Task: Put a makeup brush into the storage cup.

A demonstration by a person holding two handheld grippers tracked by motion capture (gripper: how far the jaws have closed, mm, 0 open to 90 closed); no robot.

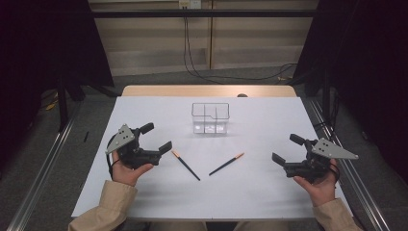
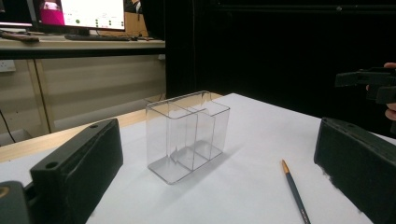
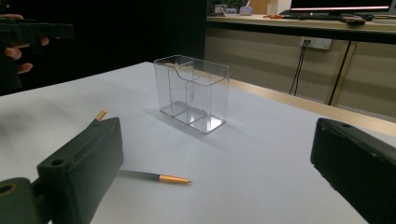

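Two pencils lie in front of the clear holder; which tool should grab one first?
Left, marginally. The left tool hangs open with its lower jaw almost at the left pencil's orange tip; the right tool, also open, sits farther from the right pencil.

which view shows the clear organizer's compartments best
The right gripper view: the clear organizer stands close, its dividers and empty compartments plain against the white table. The left gripper view shows it equally near, from the other side. The high view shows it small, from above.

The high view looks down on my table (image 1: 269,183) from above my side. My two gripper views sit low, facing twelve o'clock, sharing the clear organiser (image 2: 187,133).
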